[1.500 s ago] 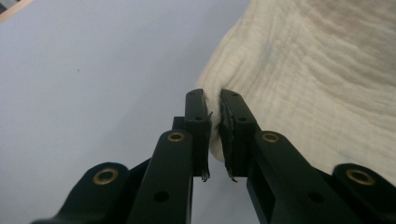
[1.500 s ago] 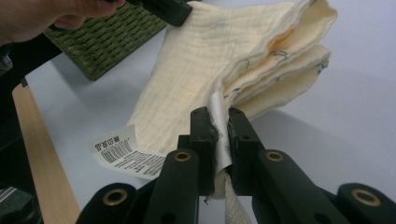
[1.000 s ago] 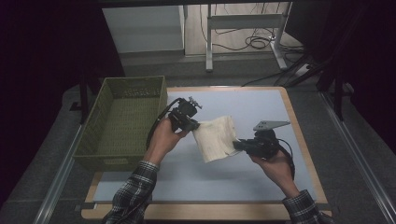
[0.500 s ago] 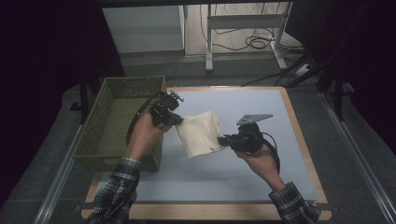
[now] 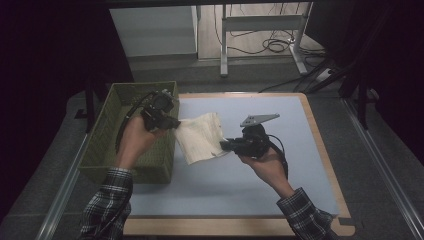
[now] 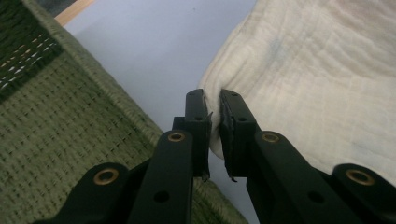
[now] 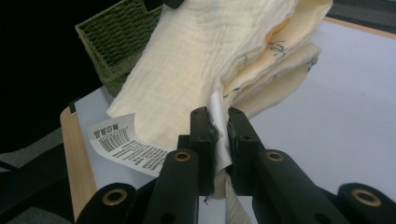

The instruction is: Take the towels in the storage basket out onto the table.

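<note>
The wood-edged bench with a pale blue top fills the middle of the high view. At its left stands a green woven rectangular basket. Just right of the basket, a folded cream muslin cloth hangs above the bench, pinched at opposite edges by the left gripper and right gripper. A white printed label dangles below.

High view sits above my side, looking forward and down on the table. My two gripper views ride close along the jaws. All three share the cloth and basket.
</note>
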{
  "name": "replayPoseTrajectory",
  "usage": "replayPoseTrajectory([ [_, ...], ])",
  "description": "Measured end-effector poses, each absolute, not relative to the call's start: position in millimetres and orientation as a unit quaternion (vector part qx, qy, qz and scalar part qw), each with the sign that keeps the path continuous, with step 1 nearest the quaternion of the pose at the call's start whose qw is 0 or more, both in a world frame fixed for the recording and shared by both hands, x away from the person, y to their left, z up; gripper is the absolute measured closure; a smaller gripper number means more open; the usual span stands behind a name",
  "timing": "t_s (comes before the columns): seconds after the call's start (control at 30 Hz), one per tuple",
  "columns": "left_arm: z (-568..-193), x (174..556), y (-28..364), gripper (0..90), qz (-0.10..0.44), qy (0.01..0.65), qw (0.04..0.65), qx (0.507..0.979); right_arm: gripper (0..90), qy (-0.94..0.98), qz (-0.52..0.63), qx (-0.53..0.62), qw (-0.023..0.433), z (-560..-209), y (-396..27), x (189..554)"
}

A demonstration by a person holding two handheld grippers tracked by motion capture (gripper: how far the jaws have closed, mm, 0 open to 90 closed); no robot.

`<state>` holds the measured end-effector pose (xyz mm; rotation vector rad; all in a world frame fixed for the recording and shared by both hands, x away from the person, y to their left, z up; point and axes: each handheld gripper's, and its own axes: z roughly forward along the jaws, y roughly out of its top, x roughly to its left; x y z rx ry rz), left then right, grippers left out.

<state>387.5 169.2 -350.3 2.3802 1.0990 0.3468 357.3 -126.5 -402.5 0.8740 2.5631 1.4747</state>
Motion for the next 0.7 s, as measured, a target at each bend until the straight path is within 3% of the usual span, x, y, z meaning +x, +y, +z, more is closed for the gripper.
replayPoseTrajectory([
  [0.7,-334.0,377.5,223.8,82.6,0.157,0.440,0.235,0.852,82.9,0.837,0.486,0.252,0.026,-387.4,-65.1,358.8],
])
